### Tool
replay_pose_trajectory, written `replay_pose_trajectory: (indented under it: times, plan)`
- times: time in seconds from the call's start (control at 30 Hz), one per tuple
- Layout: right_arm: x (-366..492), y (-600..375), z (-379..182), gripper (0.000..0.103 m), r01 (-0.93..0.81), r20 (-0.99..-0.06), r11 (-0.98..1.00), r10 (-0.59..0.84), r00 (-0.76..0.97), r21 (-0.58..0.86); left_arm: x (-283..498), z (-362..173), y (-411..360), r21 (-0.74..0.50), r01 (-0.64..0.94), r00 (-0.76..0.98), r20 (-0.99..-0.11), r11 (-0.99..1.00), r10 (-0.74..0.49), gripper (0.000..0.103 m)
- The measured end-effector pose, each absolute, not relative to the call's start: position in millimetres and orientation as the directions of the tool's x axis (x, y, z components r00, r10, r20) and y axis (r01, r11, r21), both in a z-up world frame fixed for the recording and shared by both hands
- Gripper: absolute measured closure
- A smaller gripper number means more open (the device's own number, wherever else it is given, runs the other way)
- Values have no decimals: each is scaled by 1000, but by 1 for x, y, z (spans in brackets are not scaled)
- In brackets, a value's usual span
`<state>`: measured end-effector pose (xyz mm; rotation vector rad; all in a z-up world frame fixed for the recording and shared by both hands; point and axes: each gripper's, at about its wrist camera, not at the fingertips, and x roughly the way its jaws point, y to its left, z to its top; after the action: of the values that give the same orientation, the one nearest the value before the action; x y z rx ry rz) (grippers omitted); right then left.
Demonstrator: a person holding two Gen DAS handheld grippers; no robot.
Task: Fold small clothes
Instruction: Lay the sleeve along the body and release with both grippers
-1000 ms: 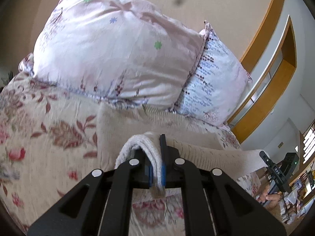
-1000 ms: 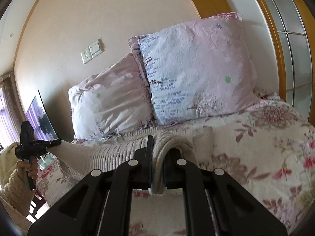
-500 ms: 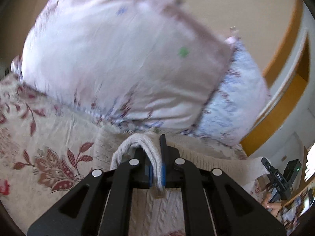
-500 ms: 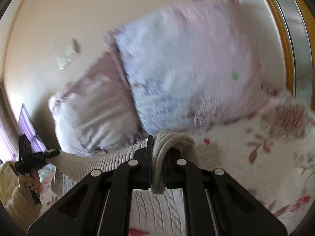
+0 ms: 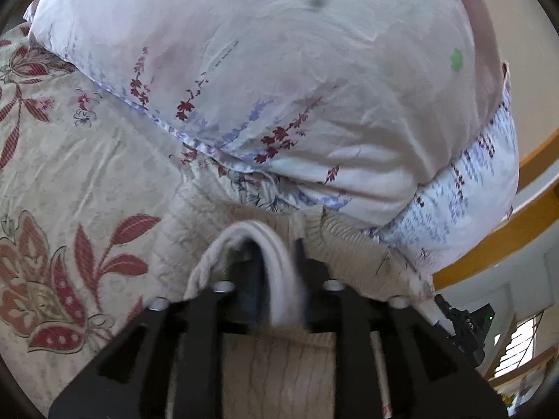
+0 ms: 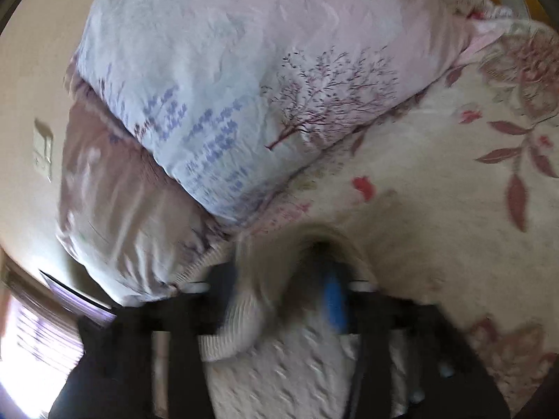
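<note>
A cream cable-knit sweater [image 5: 279, 377] lies on the floral bedspread [image 5: 87, 174], its top edge close under the pillows. My left gripper [image 5: 276, 262] is low over the sweater with its jaws opening. A raised fold of the knit still stands between them, lying against the right finger. In the right wrist view the same sweater [image 6: 297, 377] is blurred. My right gripper [image 6: 283, 279] has its jaws opening wider, with a ribbed fold slumped against the left finger and the blue pad [image 6: 335, 300] bare.
Two flowered pillows [image 5: 279, 70] [image 5: 471, 192] lean on the wall just beyond the sweater and fill most of both views. A wooden frame [image 5: 506, 230] runs at the right. A wall switch [image 6: 43, 153] and a dark screen [image 6: 77, 296] show at the left.
Both grippers carried the sweater's edge forward and down toward the pillows, rolling as they went. Both sets of jaws, clamped on knit folds before, now stand apart with the folds loose between them.
</note>
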<state>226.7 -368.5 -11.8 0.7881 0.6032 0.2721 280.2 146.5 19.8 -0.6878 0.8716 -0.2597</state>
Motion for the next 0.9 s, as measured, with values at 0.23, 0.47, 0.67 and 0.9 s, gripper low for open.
replay_pose_trajectory:
  times: [0.23, 0.47, 0.67, 0.9]
  plan:
    - [206, -368, 8, 41, -32, -385, 738, 387, 838, 674, 263, 44, 155, -628, -41, 687, -582, 777, -434, 45]
    - [159, -377, 3, 54, 27, -486, 861, 261, 834, 508, 223, 51, 159, -501, 21, 679, -628, 865, -381, 49]
    - [141, -373, -16, 62, 37, -572, 904, 238, 785, 427, 202, 37, 154, -407, 28, 637, -697, 913, -330, 57]
    - [139, -360, -28, 84, 35, -619, 938, 199, 760, 344, 195, 17, 155, -377, 3, 596, -743, 926, -304, 72]
